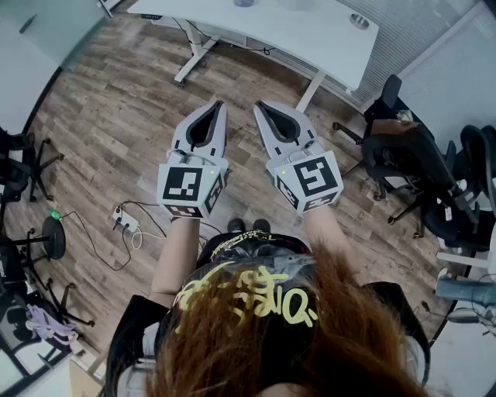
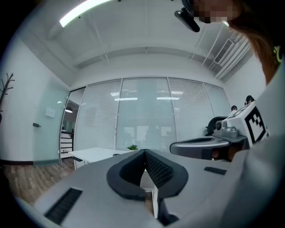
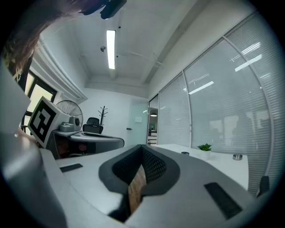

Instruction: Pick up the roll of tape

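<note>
Two tools are held out level and side by side in front of the person, well above the wooden floor. The left tool has its jaws pressed together. Its own view shows the dark ribbed pads meeting at the tip with nothing between them. The right tool is pressed together in the same way and carries nothing, as its own view shows. The two tools sit near each other but apart, tips pointing away from the person, each with its marker cube at the rear.

Ahead of the tips stands a white desk on a slim leg, with a small round object near its far right corner. A little potted plant sits on that desk, in front of a wall of glass panels with blinds. Several dark office chairs crowd the right side of the room. A power strip with trailing cables lies on the floor to the left of the person's shoes. A coat stand and a round fan stand further back.

Where the roll of tape lies I cannot tell from any of the views.
</note>
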`<act>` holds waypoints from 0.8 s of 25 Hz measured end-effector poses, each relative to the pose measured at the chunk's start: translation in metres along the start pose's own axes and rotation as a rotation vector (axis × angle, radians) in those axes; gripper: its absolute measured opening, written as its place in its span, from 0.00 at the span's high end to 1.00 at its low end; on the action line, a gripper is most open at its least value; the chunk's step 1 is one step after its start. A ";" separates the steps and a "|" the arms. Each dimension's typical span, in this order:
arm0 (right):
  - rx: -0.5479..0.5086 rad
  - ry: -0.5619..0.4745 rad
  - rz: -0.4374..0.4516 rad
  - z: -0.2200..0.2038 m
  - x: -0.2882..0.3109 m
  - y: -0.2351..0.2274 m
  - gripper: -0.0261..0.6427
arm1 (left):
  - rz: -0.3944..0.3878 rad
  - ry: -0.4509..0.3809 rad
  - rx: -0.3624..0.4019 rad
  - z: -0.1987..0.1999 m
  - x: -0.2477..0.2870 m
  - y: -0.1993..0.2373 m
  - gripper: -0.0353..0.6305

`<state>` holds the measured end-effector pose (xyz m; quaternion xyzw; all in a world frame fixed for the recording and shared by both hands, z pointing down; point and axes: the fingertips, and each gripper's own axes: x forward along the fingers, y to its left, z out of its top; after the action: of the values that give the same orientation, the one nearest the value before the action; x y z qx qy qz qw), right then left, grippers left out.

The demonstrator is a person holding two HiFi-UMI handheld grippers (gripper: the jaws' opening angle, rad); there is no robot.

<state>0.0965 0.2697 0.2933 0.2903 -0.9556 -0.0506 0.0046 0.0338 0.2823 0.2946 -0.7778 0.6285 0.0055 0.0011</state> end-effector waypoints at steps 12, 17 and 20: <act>0.012 -0.003 -0.010 -0.002 -0.002 -0.001 0.96 | 0.001 0.005 0.001 -0.003 -0.002 -0.001 0.96; 0.053 -0.028 -0.017 -0.002 0.000 -0.002 0.96 | 0.015 -0.003 -0.003 -0.002 -0.005 0.006 0.96; 0.062 -0.035 -0.056 -0.001 0.002 -0.006 0.96 | 0.035 -0.017 -0.007 0.000 -0.008 0.012 0.94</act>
<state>0.0978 0.2636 0.2937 0.3162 -0.9481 -0.0261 -0.0226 0.0208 0.2873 0.2948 -0.7666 0.6419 0.0143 0.0037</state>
